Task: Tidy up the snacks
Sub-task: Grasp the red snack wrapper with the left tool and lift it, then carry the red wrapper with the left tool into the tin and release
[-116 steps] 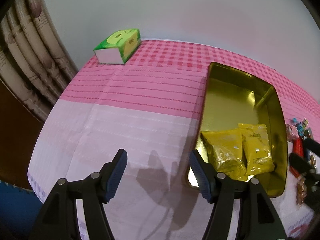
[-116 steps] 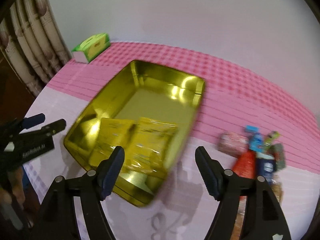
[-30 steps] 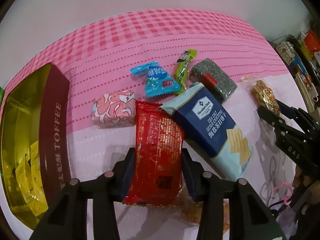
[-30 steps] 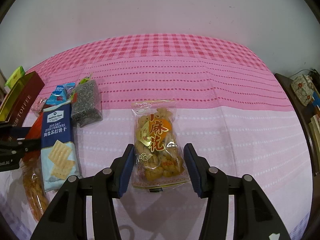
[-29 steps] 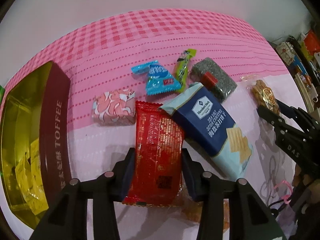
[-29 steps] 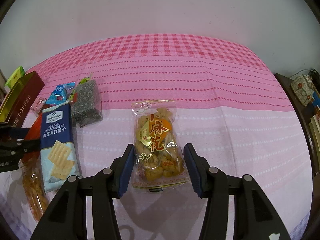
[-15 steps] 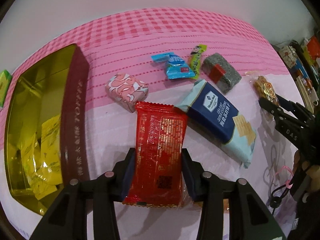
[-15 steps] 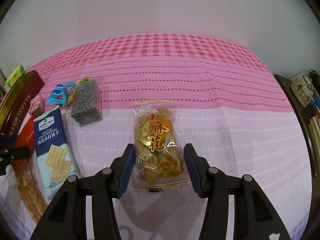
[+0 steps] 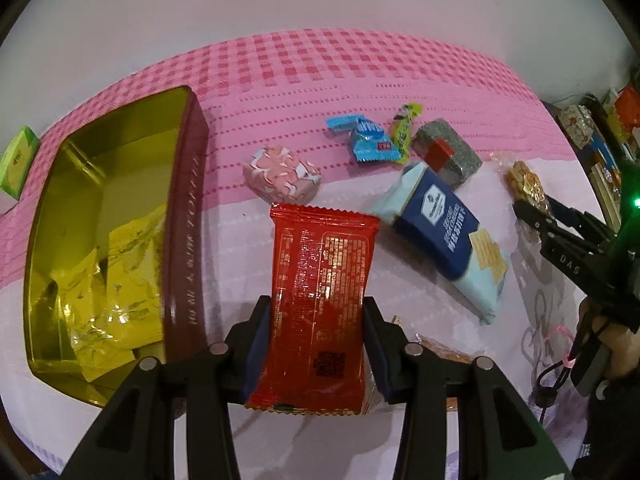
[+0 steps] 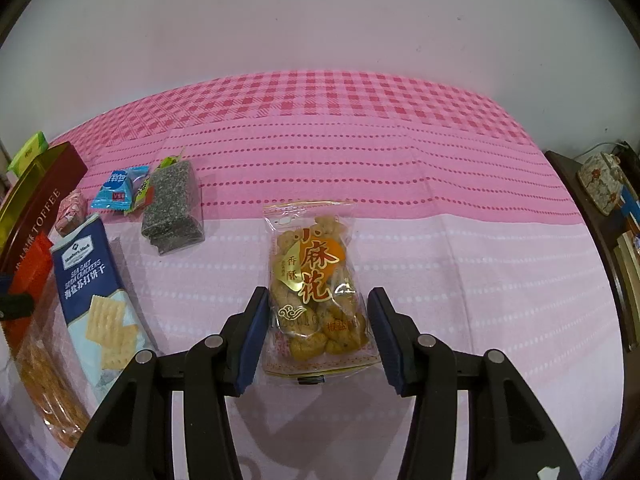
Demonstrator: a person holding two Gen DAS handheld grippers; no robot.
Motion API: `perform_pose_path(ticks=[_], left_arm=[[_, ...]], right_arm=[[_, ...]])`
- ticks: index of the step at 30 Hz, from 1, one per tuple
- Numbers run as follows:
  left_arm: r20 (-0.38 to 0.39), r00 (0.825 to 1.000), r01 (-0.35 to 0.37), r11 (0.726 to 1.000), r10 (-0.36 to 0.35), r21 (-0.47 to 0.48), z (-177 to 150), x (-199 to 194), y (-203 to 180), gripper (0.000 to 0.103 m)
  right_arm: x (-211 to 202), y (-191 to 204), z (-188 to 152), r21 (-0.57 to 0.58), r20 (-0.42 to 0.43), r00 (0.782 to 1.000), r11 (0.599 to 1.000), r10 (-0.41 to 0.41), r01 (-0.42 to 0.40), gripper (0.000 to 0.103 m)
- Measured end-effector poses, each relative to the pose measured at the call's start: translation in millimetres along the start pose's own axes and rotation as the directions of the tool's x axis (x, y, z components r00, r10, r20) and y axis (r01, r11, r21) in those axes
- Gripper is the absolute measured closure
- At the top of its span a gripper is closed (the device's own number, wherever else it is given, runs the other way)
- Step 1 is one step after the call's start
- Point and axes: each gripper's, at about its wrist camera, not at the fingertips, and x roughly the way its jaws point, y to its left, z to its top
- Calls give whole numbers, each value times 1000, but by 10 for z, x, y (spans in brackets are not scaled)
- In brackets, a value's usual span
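My left gripper (image 9: 316, 308) is shut on a red snack packet (image 9: 320, 264), which hangs above the tablecloth just right of the open gold toffee tin (image 9: 176, 240). Two yellow packets (image 9: 108, 280) lie inside the tin. My right gripper (image 10: 318, 296) is shut on a clear bag of fried dough twists (image 10: 312, 264) that rests on the cloth. In the left wrist view the right gripper (image 9: 536, 206) shows at the right edge with that bag (image 9: 524, 180) at its tips. The red packet (image 10: 32, 264) shows at the right wrist view's left edge.
On the cloth lie a pink wrapped candy (image 9: 282, 174), a blue candy (image 9: 366, 140), a green candy (image 9: 404, 130), a dark seed bar (image 9: 446, 152), a blue cracker pack (image 9: 448, 228) and an orange snack bag (image 10: 44, 376). A green tissue box (image 9: 18, 160) sits far left. A cluttered shelf (image 10: 600, 184) stands right.
My left gripper has risen and carried the red packet left toward the tin, which now fills more of its view. The right gripper and its bag have not moved.
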Motion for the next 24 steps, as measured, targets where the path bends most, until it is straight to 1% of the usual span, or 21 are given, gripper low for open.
perform_pose_path(ticks=[8,12,16,24], left_arm=[[45,999,-4,1000,5,-24,7,-193,86,59],[51,999,-7,999,9,-49,97,-182,112,59],[76,997,-1,998,6,-60,152,-252,161,59],[97,995,-28,997,35,-71,234,-364,296,59]], right_arm=[[-4,14,2,-1,2,1000,1000,-5,5,56],[-5,12,3,-2,2,1000,1000,-5,5,56],[-7,13,1,-3,4,1000,1000,-6,6,56],[-10,12,1,-4,4,1000,1000,-7,7,56]])
